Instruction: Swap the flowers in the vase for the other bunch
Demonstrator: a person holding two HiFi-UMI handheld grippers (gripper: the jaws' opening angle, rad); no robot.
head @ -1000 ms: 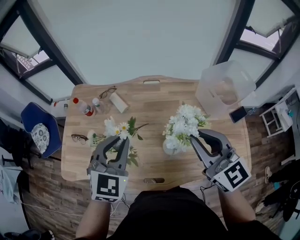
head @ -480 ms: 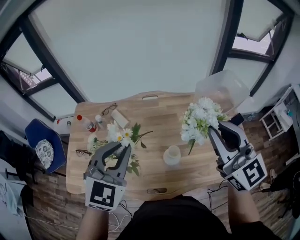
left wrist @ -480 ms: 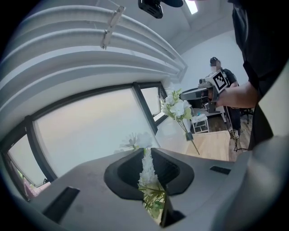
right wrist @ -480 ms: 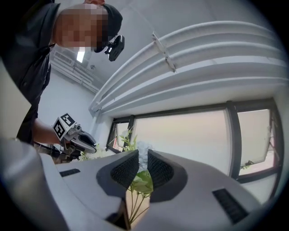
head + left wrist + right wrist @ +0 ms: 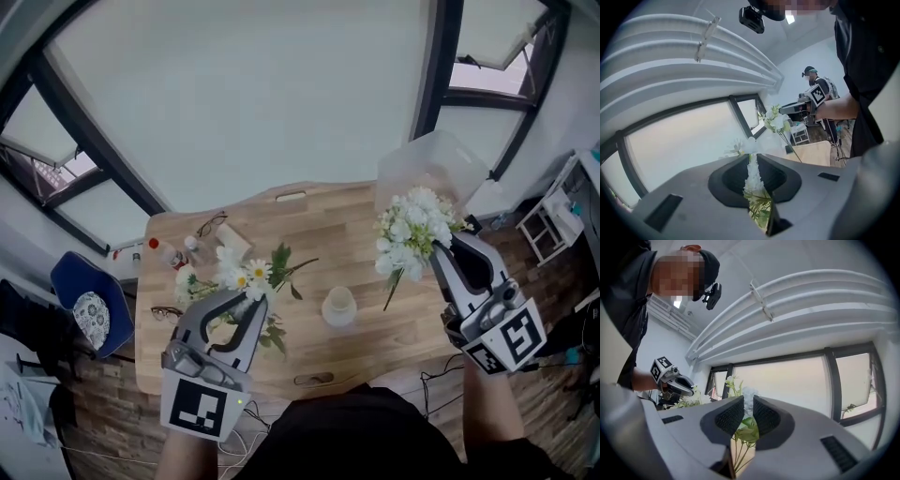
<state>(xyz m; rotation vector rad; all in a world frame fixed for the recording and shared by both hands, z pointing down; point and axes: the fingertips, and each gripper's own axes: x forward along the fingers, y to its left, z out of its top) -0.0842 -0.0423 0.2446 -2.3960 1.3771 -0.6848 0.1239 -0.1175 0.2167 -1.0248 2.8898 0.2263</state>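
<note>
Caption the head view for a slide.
Left hand-held gripper holds the daisy bunch, right hand-held gripper the white bunch, flanking the empty vase.

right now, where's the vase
In the head view the vase stands empty near the middle of the wooden table, between the daisy bunch in the left gripper and the white bunch in the right gripper.

Soft daylight is admitted through the windows (image 5: 253,103) at twelve o'clock; edges are bent and darkened by fisheye distortion.
</note>
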